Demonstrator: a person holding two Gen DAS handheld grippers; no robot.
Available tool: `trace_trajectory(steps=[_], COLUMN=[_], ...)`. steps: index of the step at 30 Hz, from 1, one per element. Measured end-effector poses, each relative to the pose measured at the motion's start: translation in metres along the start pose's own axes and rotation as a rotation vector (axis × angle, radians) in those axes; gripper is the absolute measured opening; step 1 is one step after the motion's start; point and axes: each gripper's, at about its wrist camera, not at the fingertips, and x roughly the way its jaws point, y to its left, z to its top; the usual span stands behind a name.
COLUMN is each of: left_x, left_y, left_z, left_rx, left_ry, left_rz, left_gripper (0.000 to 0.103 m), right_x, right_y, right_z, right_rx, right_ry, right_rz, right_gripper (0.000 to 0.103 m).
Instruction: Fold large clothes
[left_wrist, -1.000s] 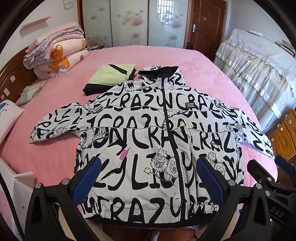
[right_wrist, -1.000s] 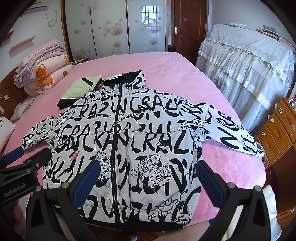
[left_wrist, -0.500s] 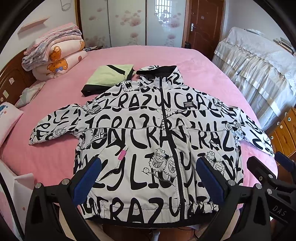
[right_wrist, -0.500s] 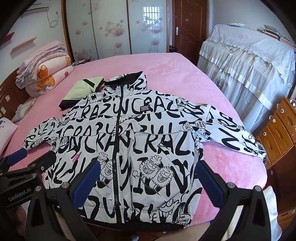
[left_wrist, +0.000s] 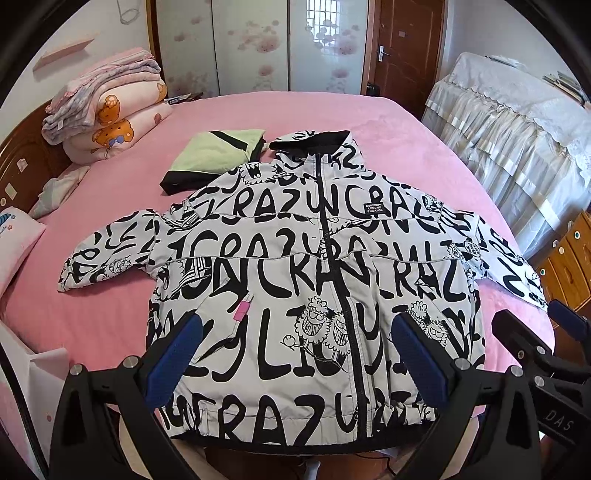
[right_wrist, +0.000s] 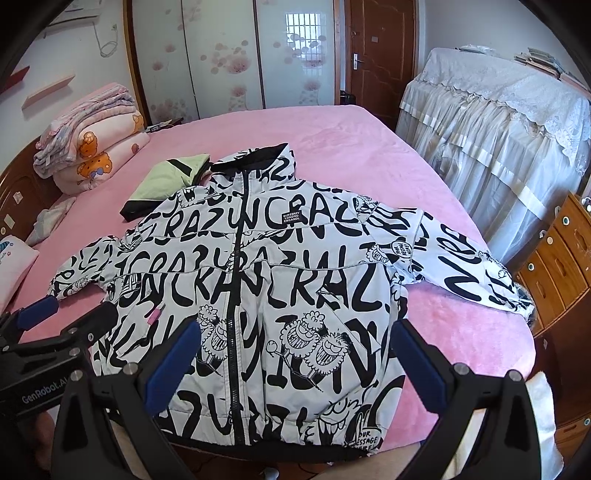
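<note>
My left gripper sat at the bottom of the left wrist frame, jaws wide, nothing between them. My right gripper was the same in the right wrist frame: jaws wide, empty. Both hung above the hem end of the jacket, not touching the fabric as far as I could tell.

The jacket, white with black lettering and cartoon prints, lay flat and zipped on the pink bed, filling the centre of both frames. Hood pointed to the top of the frame, hem to the bottom edge. Its sleeves spread out: one reached frame-left on the bedspread, the other ran frame-right to the bed's edge and drooped over it in the right wrist view. A small pink tag showed on the front, left of the zip.

A folded green and black garment lay just upper left of the hood, touching or slightly under the jacket's shoulder. Stacked quilts sat in the upper left of the frame by the headboard. A lace-covered piece of furniture stood at upper right, a wooden drawer unit at right. The right gripper showed at lower right in the left wrist frame; the left one at lower left in the right wrist frame.
</note>
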Motion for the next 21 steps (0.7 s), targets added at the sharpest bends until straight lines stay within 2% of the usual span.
trace_trajectory(steps=[16, 21], left_x=[-0.002, -0.005], left_y=[0.001, -0.009], left_z=[-0.011, 0.001], left_rx=[0.016, 0.025], left_ry=[-0.014, -0.001], left_rz=[0.032, 0.029], left_gripper=[0.102, 0.102], right_x=[0.001, 0.001], right_y=[0.000, -0.003], right_z=[0.001, 0.002], right_rx=[0.008, 0.020], right_ry=[0.005, 0.008], right_rz=[0.014, 0.013], right_gripper=[0.102, 0.102])
